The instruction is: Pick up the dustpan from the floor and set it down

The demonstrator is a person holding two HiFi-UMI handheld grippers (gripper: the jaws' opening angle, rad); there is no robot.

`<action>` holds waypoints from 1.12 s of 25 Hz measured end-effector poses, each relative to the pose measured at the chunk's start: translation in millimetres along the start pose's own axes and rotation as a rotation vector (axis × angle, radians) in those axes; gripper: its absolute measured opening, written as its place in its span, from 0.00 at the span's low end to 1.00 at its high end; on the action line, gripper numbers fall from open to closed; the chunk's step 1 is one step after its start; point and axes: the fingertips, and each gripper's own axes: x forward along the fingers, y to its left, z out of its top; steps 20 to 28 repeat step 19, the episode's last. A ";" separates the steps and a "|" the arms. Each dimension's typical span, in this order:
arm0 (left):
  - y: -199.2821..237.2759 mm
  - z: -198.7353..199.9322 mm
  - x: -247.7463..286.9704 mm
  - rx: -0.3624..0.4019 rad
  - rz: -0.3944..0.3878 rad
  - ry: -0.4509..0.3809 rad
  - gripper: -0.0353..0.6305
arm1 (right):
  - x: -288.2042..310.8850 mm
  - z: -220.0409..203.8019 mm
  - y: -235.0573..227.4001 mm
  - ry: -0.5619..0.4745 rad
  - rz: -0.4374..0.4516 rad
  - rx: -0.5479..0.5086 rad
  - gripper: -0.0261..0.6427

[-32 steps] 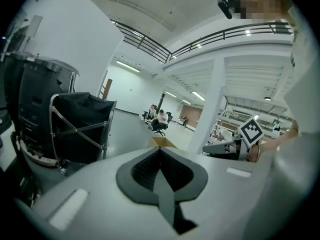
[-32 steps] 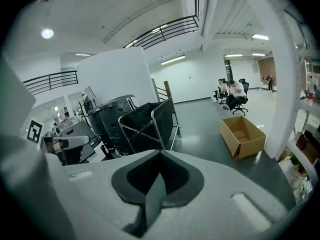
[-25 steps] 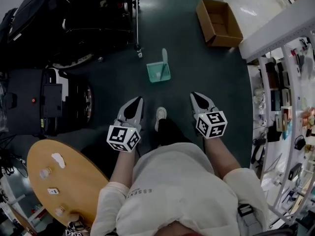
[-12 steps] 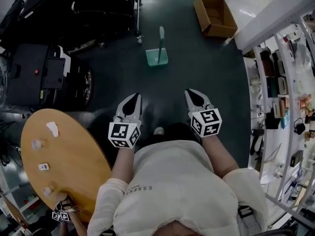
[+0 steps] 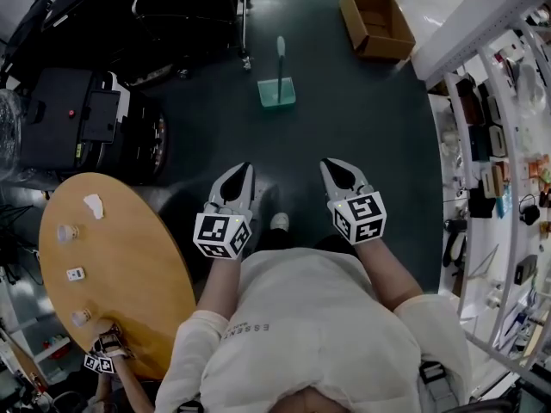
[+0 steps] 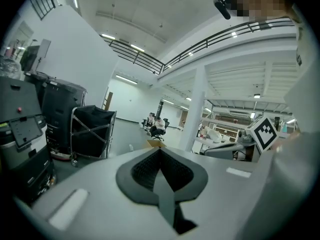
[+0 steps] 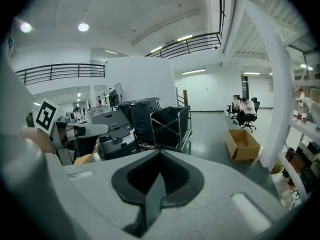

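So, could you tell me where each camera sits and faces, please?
Head view: on the person's head, steeply down at floor, dustpan, left hand-held gripper and right hand-held gripper; torso and shoe show.
Left gripper view: on the left one, along its shut jaws across the hall; right marker cube shows.
Right gripper view: on the right one, along shut jaws toward the cardboard box; left cube shows.
Shared: that box, also in head view.

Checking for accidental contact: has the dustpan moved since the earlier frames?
No. The dustpan stays on the floor left of the cardboard box; only the camera shifted.
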 end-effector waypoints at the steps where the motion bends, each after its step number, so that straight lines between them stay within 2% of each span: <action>1: -4.5 0.6 -2.1 0.014 -0.004 -0.003 0.08 | -4.5 0.9 0.5 -0.009 -0.005 -0.005 0.02; 5: -12.0 7.2 -6.2 0.063 -0.019 -0.022 0.08 | -17.1 2.4 0.6 -0.026 -0.023 -0.010 0.02; 10: -18.9 4.2 -3.2 0.080 -0.042 -0.009 0.08 | -22.4 1.6 -4.9 -0.025 -0.041 -0.019 0.02; 19: -28.2 -1.3 5.9 0.095 -0.104 0.027 0.08 | -17.2 3.5 -8.3 -0.026 -0.055 -0.021 0.02; 28: -28.2 -1.3 5.9 0.095 -0.104 0.027 0.08 | -17.2 3.5 -8.3 -0.026 -0.055 -0.021 0.02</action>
